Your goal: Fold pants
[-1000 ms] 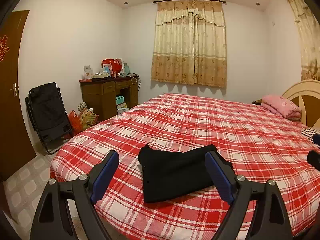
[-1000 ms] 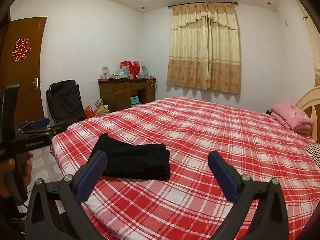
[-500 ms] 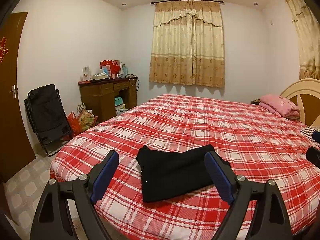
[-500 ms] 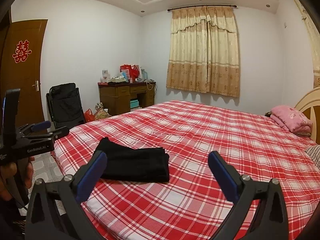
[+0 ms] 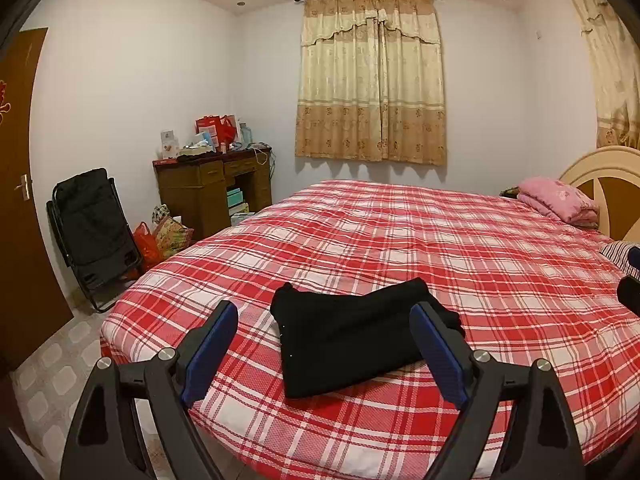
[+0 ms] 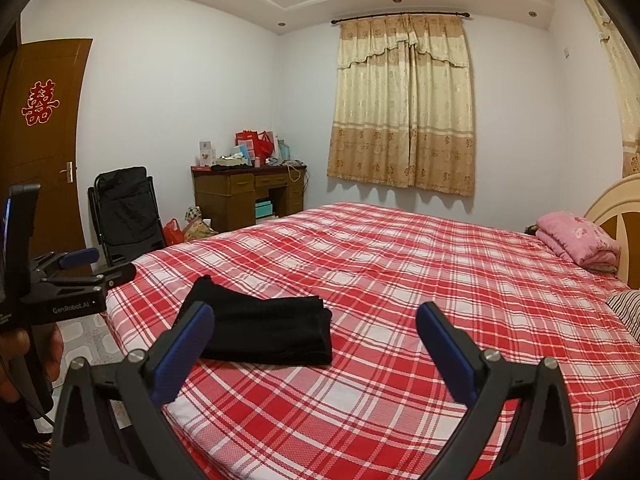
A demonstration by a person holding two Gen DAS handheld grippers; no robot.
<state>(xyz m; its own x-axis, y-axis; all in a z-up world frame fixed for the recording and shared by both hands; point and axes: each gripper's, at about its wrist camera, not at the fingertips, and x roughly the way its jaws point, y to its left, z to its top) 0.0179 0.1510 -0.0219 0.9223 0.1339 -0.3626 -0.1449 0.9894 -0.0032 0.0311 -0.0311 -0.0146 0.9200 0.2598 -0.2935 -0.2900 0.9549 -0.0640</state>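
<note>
The black pants point(image 5: 356, 336) lie folded in a compact bundle near the foot edge of the bed point(image 5: 460, 248), seemingly finished. I hold my left gripper point(image 5: 324, 350) and right gripper point(image 6: 316, 354) back from the bundle, fingers spread and empty.

Readable text: "GenRobot.AI" in white on the black body of the left claw point(image 6: 76, 258), seen in the right wrist view. Red double-happiness sign 囍 point(image 6: 40, 103) on the brown door point(image 6: 52, 184). Labels on the bench boxes too small to read.
</note>
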